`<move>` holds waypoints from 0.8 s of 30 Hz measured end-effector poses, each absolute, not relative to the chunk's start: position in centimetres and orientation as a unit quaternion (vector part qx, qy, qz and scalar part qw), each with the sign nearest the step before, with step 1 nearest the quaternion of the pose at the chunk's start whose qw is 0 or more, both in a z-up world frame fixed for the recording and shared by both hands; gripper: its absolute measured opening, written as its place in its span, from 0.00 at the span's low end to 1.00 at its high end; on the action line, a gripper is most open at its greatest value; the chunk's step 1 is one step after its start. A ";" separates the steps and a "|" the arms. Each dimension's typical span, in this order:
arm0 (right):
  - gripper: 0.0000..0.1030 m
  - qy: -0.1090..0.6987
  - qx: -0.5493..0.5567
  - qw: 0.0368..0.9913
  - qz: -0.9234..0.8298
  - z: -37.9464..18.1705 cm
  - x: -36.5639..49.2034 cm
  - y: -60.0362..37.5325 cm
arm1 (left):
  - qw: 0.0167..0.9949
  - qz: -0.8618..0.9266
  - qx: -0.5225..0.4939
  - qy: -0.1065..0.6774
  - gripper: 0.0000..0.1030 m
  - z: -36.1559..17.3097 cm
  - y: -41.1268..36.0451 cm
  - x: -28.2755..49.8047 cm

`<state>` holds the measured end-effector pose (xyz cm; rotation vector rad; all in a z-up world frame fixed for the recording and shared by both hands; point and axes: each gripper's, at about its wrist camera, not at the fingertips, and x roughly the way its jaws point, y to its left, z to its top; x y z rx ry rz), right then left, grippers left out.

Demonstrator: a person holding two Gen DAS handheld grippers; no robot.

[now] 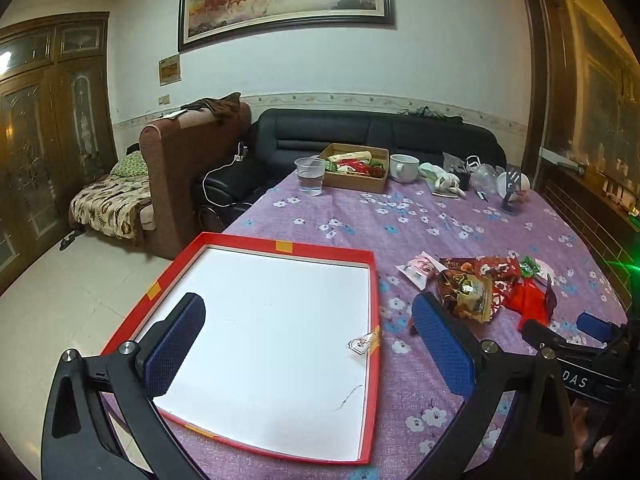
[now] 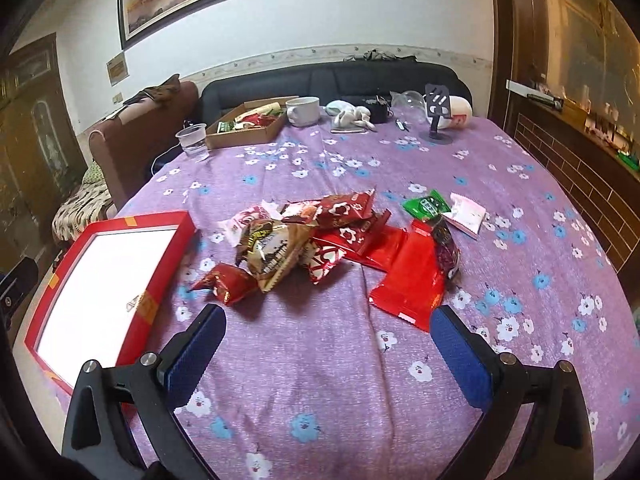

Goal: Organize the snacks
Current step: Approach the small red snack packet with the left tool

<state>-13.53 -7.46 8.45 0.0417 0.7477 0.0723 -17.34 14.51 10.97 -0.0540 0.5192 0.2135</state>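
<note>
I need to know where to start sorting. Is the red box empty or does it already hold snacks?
Empty. The red box shows a bare white bottom in both views; the snack packets all lie piled on the tablecloth beside it.

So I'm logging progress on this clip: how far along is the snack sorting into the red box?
Barely started. Done: nothing; the red box shows only its bare white bottom. In hand: nothing; the left gripper hangs open over the box and the right gripper is open just short of the snack pile. Left: every packet, from the brown one to the green one, lies on the purple tablecloth.
</note>
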 end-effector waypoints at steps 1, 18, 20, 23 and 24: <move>1.00 0.364 0.020 0.930 0.036 8.5 -13.6 -7.4 | 0.961 0.106 -0.027 0.256 1.00 10.9 14.6 -17.4; 1.00 0.399 0.031 0.916 -0.027 5.3 -12.3 -12.9 | 0.934 0.070 0.035 0.350 1.00 6.2 12.3 -14.7; 0.99 0.408 0.042 0.912 -0.035 4.7 -12.0 -14.1 | 0.930 0.065 0.049 0.358 1.00 5.7 11.8 -14.3; 0.99 0.416 0.059 0.907 -0.035 4.1 -11.3 -15.6 | 0.928 0.058 0.066 0.361 1.00 5.6 11.0 -13.7; 0.98 0.418 0.063 0.906 -0.034 4.0 -11.1 -15.8 | 0.928 0.058 0.070 0.362 1.00 5.6 10.9 -13.5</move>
